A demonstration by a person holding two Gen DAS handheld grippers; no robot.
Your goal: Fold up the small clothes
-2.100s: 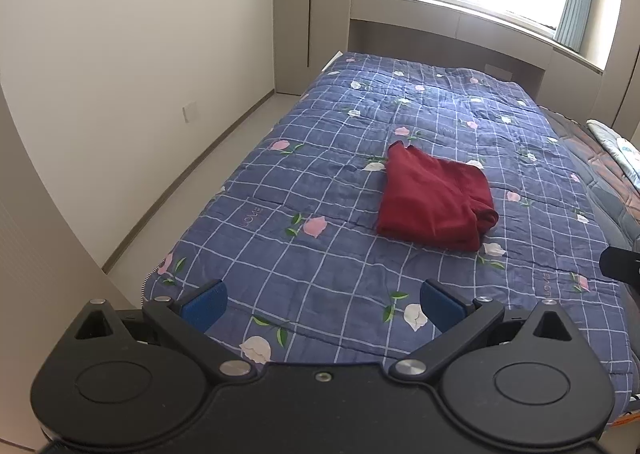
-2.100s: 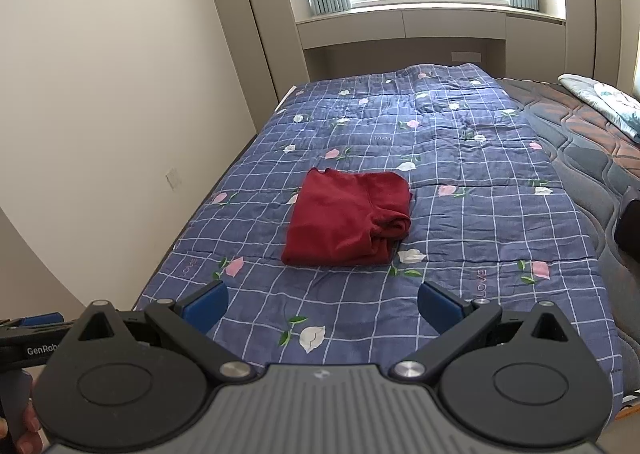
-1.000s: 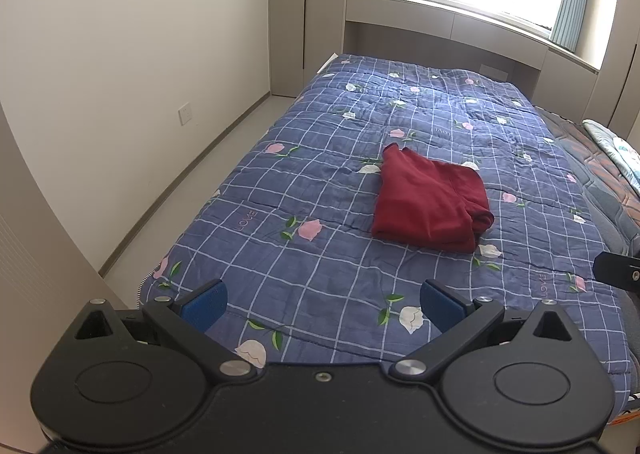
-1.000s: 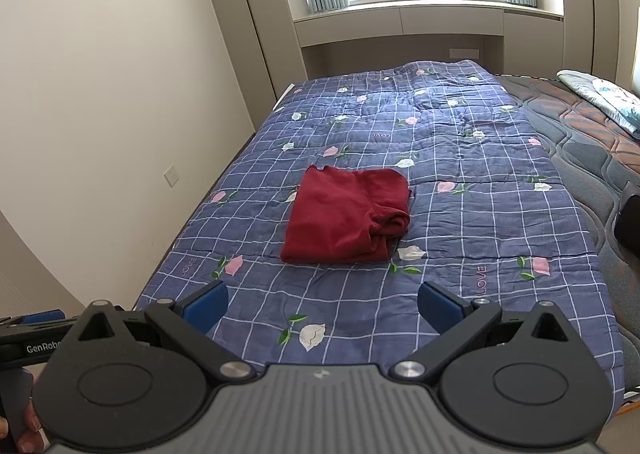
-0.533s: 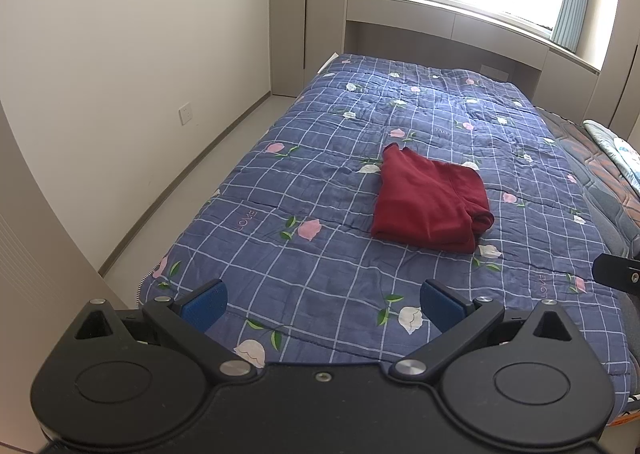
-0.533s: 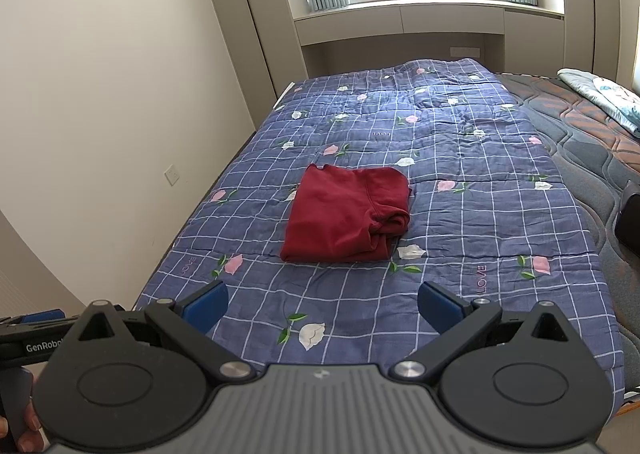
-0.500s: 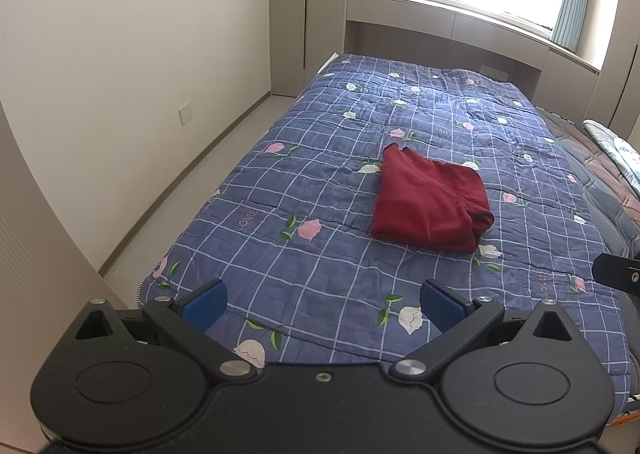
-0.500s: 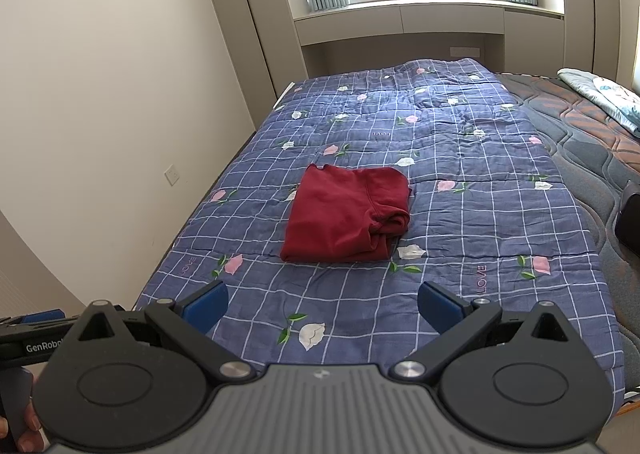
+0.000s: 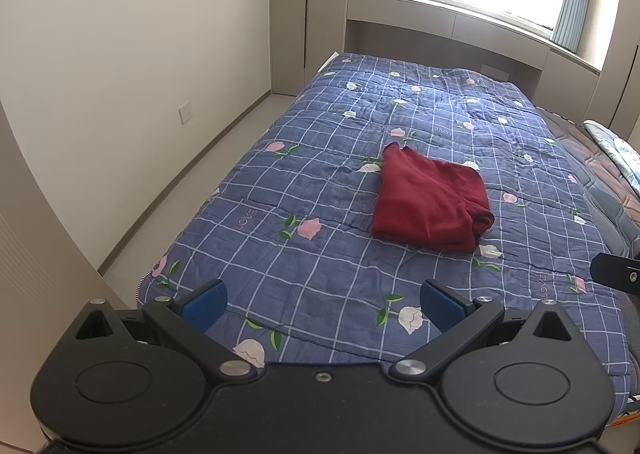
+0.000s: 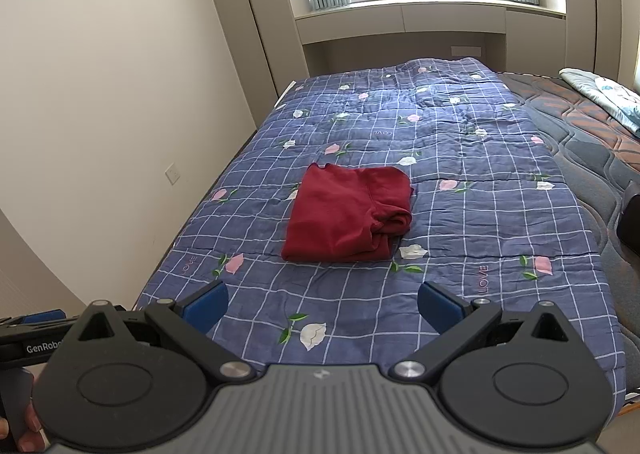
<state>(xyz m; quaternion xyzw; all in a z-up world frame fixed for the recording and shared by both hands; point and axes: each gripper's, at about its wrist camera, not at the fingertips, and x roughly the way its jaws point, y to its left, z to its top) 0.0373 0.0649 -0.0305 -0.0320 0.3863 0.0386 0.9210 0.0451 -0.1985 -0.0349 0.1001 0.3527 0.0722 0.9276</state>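
Note:
A dark red garment (image 9: 430, 204) lies folded in a rough rectangle on the blue checked quilt (image 9: 320, 254), its bunched folds at the right end; it also shows in the right wrist view (image 10: 348, 214). My left gripper (image 9: 322, 304) is open and empty, held back over the foot of the bed, well short of the garment. My right gripper (image 10: 322, 304) is open and empty too, held back at about the same distance. The blue pads of both stand wide apart.
The quilt (image 10: 460, 234) covers a bed beside a white wall (image 9: 120, 54) with floor (image 9: 208, 162) between. A brown-grey mattress (image 10: 592, 142) with a light cloth (image 10: 600, 94) lies to the right. A window ledge (image 10: 400, 18) runs behind the bed.
Both grippers have drawn back slightly from the bed over the last two seconds, then held almost still. The garment has not moved.

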